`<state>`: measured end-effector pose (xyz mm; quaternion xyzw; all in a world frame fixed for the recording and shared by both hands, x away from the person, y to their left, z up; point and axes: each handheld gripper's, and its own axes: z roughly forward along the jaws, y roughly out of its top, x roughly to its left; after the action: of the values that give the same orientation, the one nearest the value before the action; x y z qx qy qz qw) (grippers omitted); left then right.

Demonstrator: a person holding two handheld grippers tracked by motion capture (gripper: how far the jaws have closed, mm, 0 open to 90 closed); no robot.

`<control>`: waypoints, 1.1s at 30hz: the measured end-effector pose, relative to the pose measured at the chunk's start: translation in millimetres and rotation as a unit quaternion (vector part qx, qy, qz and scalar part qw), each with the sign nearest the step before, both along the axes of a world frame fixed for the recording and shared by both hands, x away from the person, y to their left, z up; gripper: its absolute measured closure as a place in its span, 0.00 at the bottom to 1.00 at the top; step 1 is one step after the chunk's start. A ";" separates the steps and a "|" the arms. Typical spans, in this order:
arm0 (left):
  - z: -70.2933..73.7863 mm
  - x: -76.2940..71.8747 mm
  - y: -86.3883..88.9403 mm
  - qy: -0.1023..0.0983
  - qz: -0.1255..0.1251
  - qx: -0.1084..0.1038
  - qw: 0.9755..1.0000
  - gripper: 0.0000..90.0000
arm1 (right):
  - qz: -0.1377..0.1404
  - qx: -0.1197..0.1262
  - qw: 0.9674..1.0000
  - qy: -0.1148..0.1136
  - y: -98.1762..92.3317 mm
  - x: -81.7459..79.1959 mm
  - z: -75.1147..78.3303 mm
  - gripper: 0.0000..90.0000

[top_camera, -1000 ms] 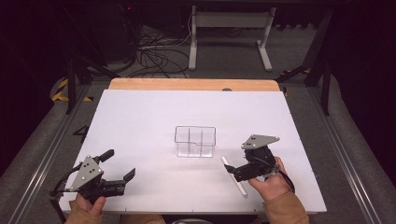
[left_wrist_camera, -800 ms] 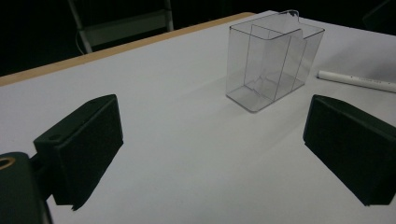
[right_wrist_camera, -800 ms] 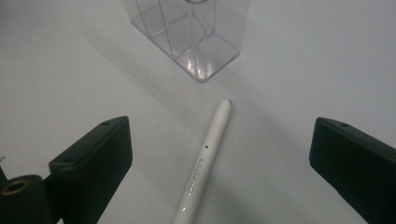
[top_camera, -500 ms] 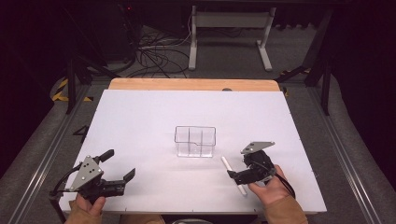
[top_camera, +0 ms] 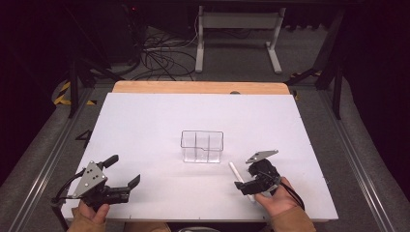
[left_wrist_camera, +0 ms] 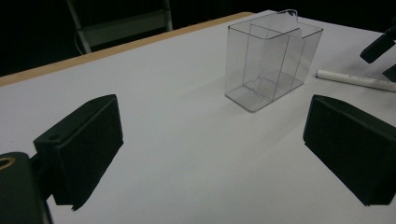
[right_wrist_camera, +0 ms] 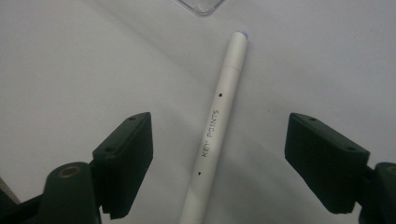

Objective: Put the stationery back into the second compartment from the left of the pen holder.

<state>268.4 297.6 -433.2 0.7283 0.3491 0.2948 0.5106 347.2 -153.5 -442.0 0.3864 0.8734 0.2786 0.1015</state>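
The white pen (right_wrist_camera: 216,128) lies flat on the table (top_camera: 145,121), just beside the clear box (top_camera: 202,146). The right gripper (right_wrist_camera: 218,163) straddles it, jaws closing but not touching, lined up for a crosswise pinch. The left gripper (left_wrist_camera: 212,154) waits spread, empty.

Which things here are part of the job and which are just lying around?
In the job: white pen, right gripper with jaws just closing around the pen, not yet touching; clear divided box.
Lying about: left gripper, idle; cables on the floor.
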 end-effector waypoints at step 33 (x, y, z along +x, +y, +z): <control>-0.8 -0.1 -1.6 0.004 0.000 0.002 1.000 0.06 | -0.075 -0.034 0.996 0.019 26.2 10.3 -9.3 0.75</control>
<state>268.2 295.9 -434.1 0.7304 0.3506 0.2931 0.5077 357.5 -127.2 -451.3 0.4520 0.8528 0.2331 0.1186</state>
